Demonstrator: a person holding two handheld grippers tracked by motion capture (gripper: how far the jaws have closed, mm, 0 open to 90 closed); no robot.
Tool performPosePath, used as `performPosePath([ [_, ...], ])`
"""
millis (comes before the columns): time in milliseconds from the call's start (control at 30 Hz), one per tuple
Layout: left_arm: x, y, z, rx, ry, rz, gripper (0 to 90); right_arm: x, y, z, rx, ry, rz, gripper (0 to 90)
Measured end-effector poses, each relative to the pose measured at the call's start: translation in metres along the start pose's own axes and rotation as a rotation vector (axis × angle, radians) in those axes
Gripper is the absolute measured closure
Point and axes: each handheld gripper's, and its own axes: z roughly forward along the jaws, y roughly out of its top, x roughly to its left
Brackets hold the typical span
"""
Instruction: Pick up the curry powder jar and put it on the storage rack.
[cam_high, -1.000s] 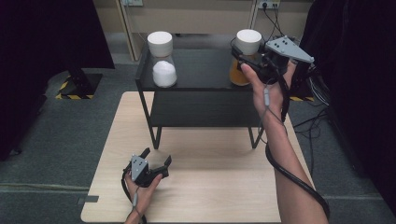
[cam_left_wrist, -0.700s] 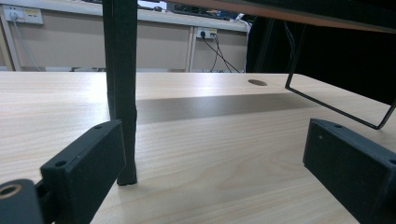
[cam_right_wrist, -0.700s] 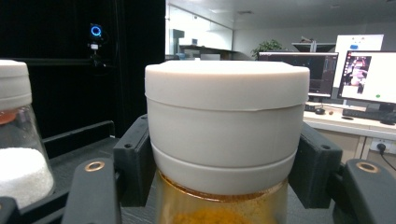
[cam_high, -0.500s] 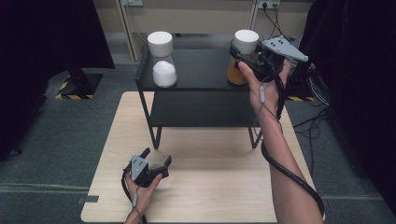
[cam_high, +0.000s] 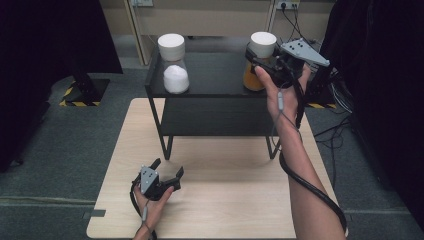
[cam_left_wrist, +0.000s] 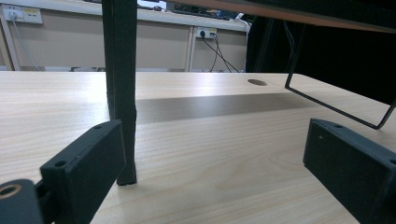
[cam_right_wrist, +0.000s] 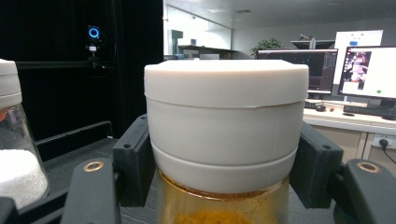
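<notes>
step: grip made on the jar with orange contents (cam_high: 256, 67); looks like the pick-up stage, lift not yet begun as far as the frames show
right gripper (cam_high: 260, 62): pinching the jar's white lid (cam_right_wrist: 226, 123), one jaw on each side of the lid, both pressed against it in the right gripper view
jar location: on the top of the black shelf (cam_high: 215, 75), at its right end, base seems to sit on the shelf; amber glass and orange powder visible below the lid
other jar: jar with white contents (cam_high: 174, 65) at the shelf's left end, well apart from the held one, untouched; also at the left edge of the right gripper view (cam_right_wrist: 16, 154)
left gripper (cam_high: 167, 172): jaws spread, nothing between them, low on the wooden table (cam_high: 225, 200) in front of the shelf, idle
left gripper view: a black shelf leg (cam_left_wrist: 122, 88) stands just ahead of the near jaw, not gripped
next move: probably a straight lift to clear the shelf top, then carry; keep the jar upright
needs: firm squeeze, since the hold is on the lid only and the glass body hangs below
risk: lid could slip or come loose under the jar's weight; a tilt could spill the powder
left hand role: free, could steady the jar from below if needed
</notes>
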Motion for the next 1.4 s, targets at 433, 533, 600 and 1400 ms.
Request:
performPosePath([
  [433,0.000,0.000,0.000,-0.003,0.001,0.001,4.9,-0.002,-0.002,-0.004,-0.027,-0.001,0.027,2.1],
  [533,0.000,0.000,0.000,-0.003,0.002,0.001,4.9,-0.005,-0.001,-0.011,-0.030,0.029,-0.002,0.5],
  [600,0.000,0.000,0.000,-0.002,0.002,-0.001,4.9,-0.006,-0.001,-0.014,-0.029,0.036,-0.011,0.5],
  [1400,-0.001,-0.001,0.000,-0.006,0.004,0.002,4.9,-0.019,-0.019,-0.055,-0.068,0.075,-0.052,0.5],
])
